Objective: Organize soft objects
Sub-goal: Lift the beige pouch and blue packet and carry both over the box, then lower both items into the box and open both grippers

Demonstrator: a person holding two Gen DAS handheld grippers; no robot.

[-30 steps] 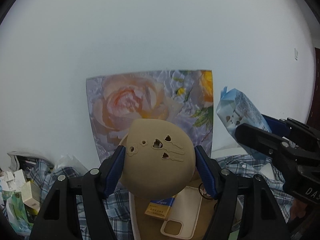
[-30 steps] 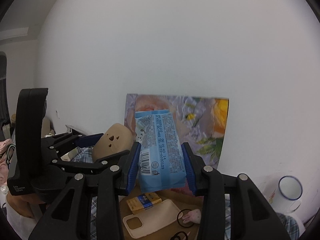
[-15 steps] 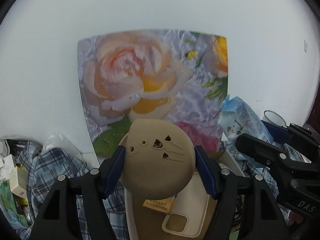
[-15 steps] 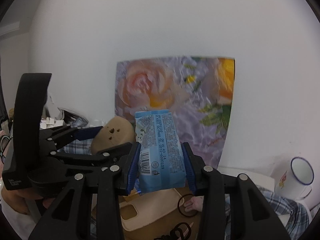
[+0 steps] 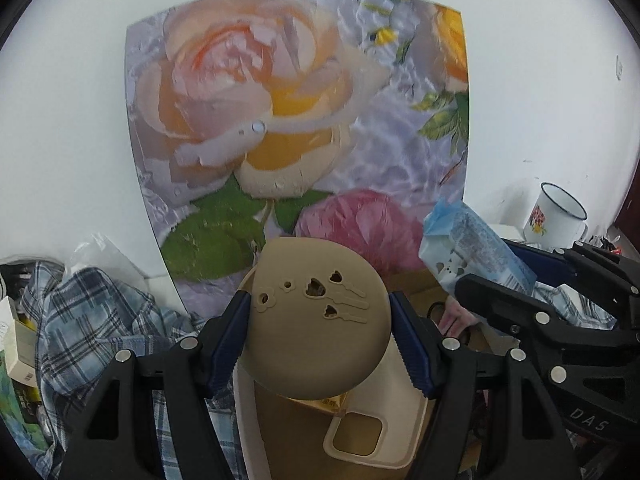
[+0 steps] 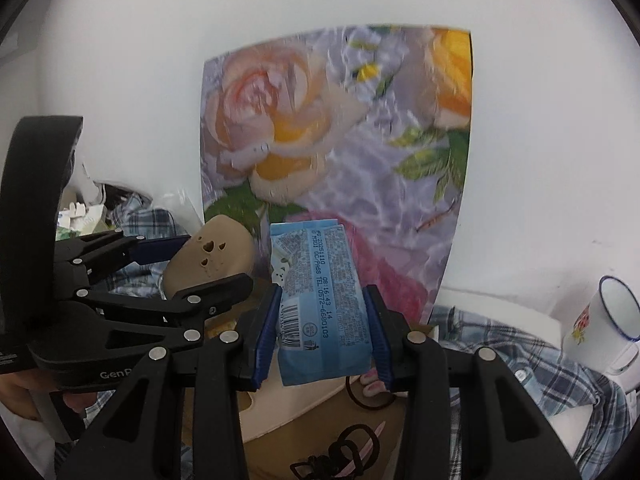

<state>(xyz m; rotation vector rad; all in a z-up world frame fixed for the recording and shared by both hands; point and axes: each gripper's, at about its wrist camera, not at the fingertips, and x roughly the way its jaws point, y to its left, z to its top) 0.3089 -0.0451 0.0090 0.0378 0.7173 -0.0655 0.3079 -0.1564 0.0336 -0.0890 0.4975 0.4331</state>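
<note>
My left gripper (image 5: 320, 336) is shut on a round tan soft pad (image 5: 316, 320) with heart and flower cut-outs, held above a brown cardboard box (image 5: 276, 428). The pad also shows in the right wrist view (image 6: 208, 256). My right gripper (image 6: 326, 328) is shut on a light blue tissue pack (image 6: 320, 304) with printed text and a barcode; the pack shows at the right of the left wrist view (image 5: 472, 248). The two grippers are side by side over the box, the left one to the left (image 6: 132, 292).
A beige phone case (image 5: 376, 428) and a yellow packet (image 5: 320, 404) lie in the box. A rose-print board (image 5: 304, 120) leans on the white wall. Plaid cloth (image 5: 92, 328) lies around. An enamel mug (image 6: 608, 328) stands right. Hair ties (image 6: 352, 452) lie below.
Both grippers have tilted down and moved forward toward the rose board and the box. Each keeps hold of its object. The mug has come into the left wrist view.
</note>
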